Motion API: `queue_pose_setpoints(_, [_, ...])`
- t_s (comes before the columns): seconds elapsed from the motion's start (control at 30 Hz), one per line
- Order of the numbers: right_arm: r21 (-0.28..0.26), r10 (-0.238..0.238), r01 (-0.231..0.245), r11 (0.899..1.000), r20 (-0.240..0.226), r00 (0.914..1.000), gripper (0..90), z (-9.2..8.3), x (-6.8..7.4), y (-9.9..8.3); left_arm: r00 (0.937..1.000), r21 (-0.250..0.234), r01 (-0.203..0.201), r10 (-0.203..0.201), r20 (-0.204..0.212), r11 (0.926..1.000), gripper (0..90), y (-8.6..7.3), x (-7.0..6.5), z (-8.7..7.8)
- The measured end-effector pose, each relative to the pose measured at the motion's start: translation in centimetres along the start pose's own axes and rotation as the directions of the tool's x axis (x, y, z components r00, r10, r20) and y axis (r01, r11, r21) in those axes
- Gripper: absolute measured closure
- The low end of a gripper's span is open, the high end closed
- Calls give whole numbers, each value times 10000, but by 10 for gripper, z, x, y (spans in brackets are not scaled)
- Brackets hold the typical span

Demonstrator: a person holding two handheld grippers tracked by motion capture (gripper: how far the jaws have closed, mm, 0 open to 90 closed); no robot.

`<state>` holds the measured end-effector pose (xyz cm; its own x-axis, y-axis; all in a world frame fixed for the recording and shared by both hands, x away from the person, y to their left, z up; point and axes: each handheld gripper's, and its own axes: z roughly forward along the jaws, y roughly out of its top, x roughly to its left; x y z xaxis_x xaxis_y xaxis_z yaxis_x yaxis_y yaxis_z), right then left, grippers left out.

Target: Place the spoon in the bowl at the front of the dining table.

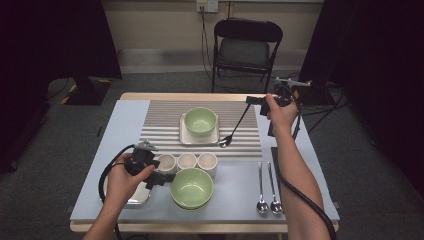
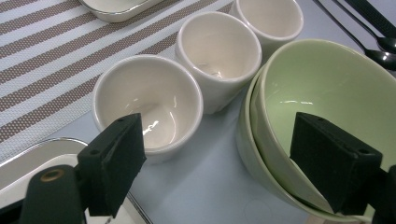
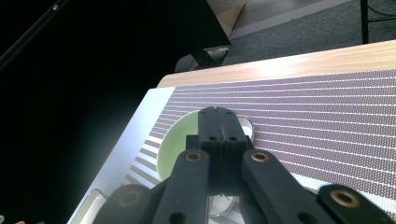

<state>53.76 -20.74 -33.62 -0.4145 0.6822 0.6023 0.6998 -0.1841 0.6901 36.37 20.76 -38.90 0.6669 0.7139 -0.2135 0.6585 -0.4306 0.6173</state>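
Landmark: the striped mat (image 1: 200, 122) on the surface (image 1: 110, 150). The right gripper (image 1: 256, 100) hangs above the mat's far right corner, its jaws pressed together on the handle of a spoon (image 1: 235, 125). The spoon slants down from there, and its bowl meets the mat just right of the square plate (image 1: 186, 136) at mat centre, which carries a green bowl (image 1: 200, 121). In the right gripper view the jaws of the right gripper (image 3: 217, 119) meet with no gap, and the green bowl (image 3: 170, 144) lies beyond them. The left gripper (image 1: 162, 178) sits off the mat's near edge with its jaws spread wide and nothing between the pads; the left gripper view shows one jaw inside the rim of the stacked green bowls (image 2: 327, 116), the other beside the nearest of three white cups (image 2: 149, 105). Two more spoons (image 1: 267, 192) lie near the mat's near right corner.
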Motion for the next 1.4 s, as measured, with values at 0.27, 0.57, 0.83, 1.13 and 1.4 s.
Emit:
queue_pose_setpoints(0.27, [9,-14,14,10000,50,10000,900,3,3,1,10000,-184,59,-59,-1,9998,174,-5,2,-9])
queue_pose_setpoints(0.57, [-10,6,-5,10000,53,10000,900,7,4,2,9994,-297,322,-325,-104,9990,174,-15,12,-15])
queue_pose_setpoints(0.83, [-62,84,-83,9999,134,9999,900,11,1,2,9987,-301,456,-462,-203,9985,174,-24,18,-20])
queue_pose_setpoints(1.13, [-89,118,-117,9999,160,9998,900,15,1,2,9977,-257,641,-645,-189,9976,174,-34,23,-20])
queue_pose_setpoints(1.4, [-133,76,-72,9999,298,9995,900,17,1,1,9976,-270,625,-632,-275,9977,174,-39,27,-21])
